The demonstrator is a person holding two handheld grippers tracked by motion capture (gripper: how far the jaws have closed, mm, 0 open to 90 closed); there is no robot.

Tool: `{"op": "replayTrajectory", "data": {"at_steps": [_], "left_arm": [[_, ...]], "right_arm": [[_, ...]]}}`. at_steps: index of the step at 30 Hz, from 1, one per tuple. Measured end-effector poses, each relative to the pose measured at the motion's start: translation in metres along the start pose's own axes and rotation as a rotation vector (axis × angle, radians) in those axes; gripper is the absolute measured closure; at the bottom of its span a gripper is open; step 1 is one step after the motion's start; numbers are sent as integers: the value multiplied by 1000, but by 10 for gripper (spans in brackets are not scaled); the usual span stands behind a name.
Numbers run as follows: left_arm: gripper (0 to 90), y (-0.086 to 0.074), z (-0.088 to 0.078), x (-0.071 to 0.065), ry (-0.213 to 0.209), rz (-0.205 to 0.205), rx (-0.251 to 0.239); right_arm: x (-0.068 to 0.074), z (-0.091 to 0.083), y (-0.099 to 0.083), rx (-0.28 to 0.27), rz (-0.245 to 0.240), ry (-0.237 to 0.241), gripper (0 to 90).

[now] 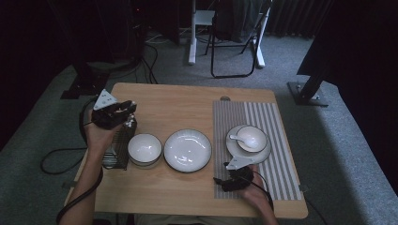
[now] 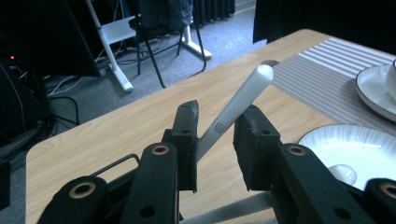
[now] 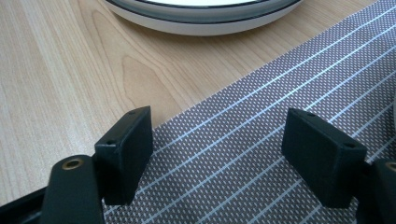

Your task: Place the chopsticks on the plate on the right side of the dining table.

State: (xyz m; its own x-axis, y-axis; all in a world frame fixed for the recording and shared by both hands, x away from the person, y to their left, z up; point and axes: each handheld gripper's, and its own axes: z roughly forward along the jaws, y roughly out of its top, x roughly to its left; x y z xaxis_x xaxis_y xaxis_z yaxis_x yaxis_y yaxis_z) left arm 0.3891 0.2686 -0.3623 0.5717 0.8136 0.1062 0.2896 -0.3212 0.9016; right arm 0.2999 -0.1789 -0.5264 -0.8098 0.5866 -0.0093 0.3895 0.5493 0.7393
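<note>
Left tongs (image 1: 123, 111): held above the far left part of the counter (image 1: 173, 101), over the wire rack; in the left gripper view (image 2: 215, 140) the two black pads stand a little apart with a white handle between them.
White spoon (image 2: 236, 108): its long white handle rises at a slant between the left pads, tip pointing toward the far side; it leans against the left pad, and whether the right pad presses on it I cannot tell. A small square mark shows low on the handle.
Wire rack (image 1: 118, 147): dark, at the left edge of the counter, just left of the small bowl and under the left hand (image 1: 99, 133).
Small bowl (image 1: 144, 149): white with a dark rim, on bare wood, just left of the wide plate.
Wide plate (image 1: 187, 150): white, dark-rimmed, shallow, in the middle of the counter; its rim shows at the top of the right gripper view (image 3: 201, 18).
Striped placemat (image 1: 277, 140): grey with pale lines, on the right half of the counter.
Saucer (image 1: 260, 152): on the placemat, carrying a small white cup (image 1: 253, 137) with a second white spoon (image 1: 241, 138) resting in it.
Right tongs (image 1: 219, 183): low at the near left edge of the placemat, spread wide with nothing between the pads; seen also in the right gripper view (image 3: 219, 156).
</note>
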Motion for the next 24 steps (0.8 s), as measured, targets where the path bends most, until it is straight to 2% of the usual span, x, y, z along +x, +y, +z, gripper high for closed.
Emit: {"op": "replayTrajectory", "data": {"at_steps": [19,24], "left_arm": [[774,3,-12,1,-10,26,-122],[789,4,-15,2,4,19,-150]], "right_arm": [[0,0,0,0,-1,0,247],[0,0,0,0,-1,0,247]]}}
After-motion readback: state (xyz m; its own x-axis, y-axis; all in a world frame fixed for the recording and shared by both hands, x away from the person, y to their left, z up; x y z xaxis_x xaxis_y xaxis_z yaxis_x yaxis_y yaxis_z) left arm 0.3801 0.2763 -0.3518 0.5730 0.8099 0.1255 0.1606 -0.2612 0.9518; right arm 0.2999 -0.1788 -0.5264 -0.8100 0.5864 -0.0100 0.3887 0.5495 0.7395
